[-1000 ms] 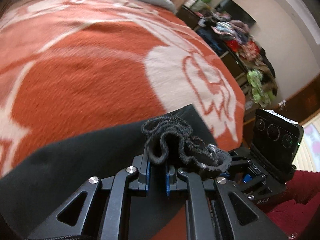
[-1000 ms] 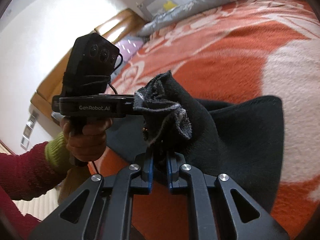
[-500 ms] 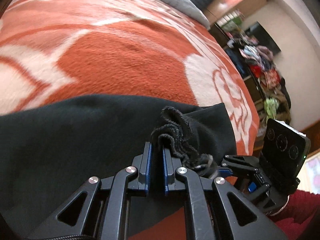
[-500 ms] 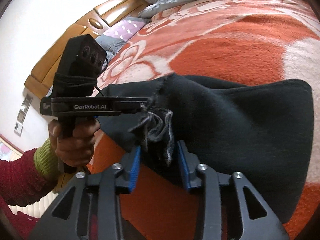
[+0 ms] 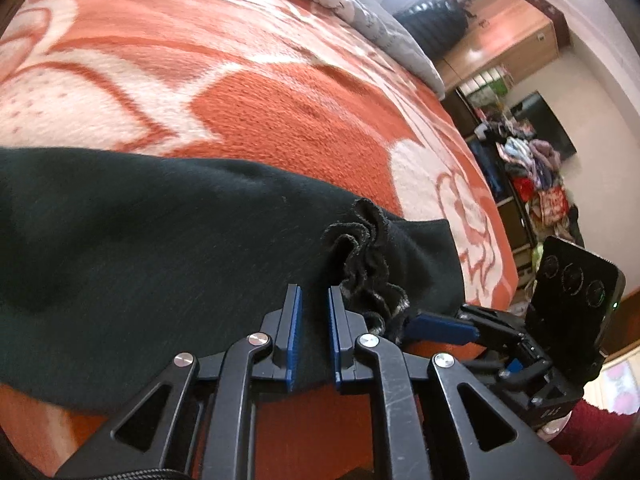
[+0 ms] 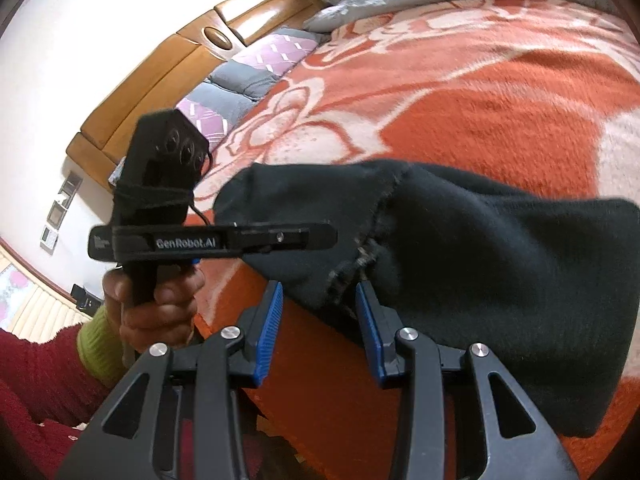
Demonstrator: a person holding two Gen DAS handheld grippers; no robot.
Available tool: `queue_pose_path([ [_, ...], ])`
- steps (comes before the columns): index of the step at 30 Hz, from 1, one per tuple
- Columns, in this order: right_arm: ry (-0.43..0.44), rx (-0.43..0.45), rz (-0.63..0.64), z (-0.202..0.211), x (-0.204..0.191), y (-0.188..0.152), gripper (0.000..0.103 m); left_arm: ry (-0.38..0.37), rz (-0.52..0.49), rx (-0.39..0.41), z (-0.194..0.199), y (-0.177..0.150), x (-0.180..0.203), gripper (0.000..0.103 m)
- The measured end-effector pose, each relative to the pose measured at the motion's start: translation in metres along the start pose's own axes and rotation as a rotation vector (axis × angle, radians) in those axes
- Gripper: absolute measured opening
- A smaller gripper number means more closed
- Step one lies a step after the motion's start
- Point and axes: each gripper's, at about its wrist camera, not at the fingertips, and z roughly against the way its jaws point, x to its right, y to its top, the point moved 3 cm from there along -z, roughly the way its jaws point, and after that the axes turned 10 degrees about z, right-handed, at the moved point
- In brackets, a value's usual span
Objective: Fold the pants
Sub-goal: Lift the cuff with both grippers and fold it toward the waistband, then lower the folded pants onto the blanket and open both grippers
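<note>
Black pants (image 5: pixel 160 240) lie folded on the orange and white blanket (image 5: pixel 280 112); they also show in the right wrist view (image 6: pixel 500 272). A frayed, bunched hem (image 5: pixel 360 256) rests on top near the front edge. My left gripper (image 5: pixel 314 298) is slightly open just over the fabric beside that hem, holding nothing. My right gripper (image 6: pixel 318 296) is open wide with the frayed hem (image 6: pixel 360 256) lying loose between its pads. The left gripper also shows in the right wrist view (image 6: pixel 224 238), level over the pants' left end.
Grey quilt (image 5: pixel 380 24) and pillows (image 6: pixel 256 72) lie at the far side of the bed by a wooden headboard (image 6: pixel 168 64). Shelves piled with clothes (image 5: pixel 532 168) stand beyond the bed's edge. A hand in a red sleeve (image 6: pixel 156 308) holds the left gripper.
Both grippers lowered the hem onto the folded pants and opened. The right let go first, then the left. The pants now lie flat on the blanket.
</note>
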Motion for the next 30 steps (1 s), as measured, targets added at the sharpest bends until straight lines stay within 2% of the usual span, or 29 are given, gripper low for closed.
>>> queue_pose_path([
  [6, -0.007, 0.009, 0.027, -0.002, -0.003, 0.019, 0.040, 0.014, 0.062, 0.062, 0.026, -0.011, -0.015, 0.013],
  [10, -0.010, 0.003, 0.052, -0.011, -0.006, 0.032, 0.040, 0.041, 0.119, 0.113, 0.042, -0.019, -0.028, 0.022],
  [12, -0.013, -0.005, 0.070, -0.016, -0.009, 0.038, 0.040, 0.054, 0.149, 0.137, 0.052, -0.025, -0.035, 0.023],
  [17, -0.008, -0.039, 0.104, -0.036, -0.016, 0.053, 0.040, 0.076, 0.235, 0.199, 0.077, -0.034, -0.054, 0.025],
  [22, 0.007, -0.076, 0.127, -0.060, -0.023, 0.064, 0.041, 0.156, 0.327, 0.286, 0.101, -0.043, -0.079, 0.026],
  [30, 0.029, -0.152, 0.180, -0.097, -0.039, 0.079, 0.041, 0.184, 0.468, 0.344, 0.119, -0.050, -0.116, 0.038],
])
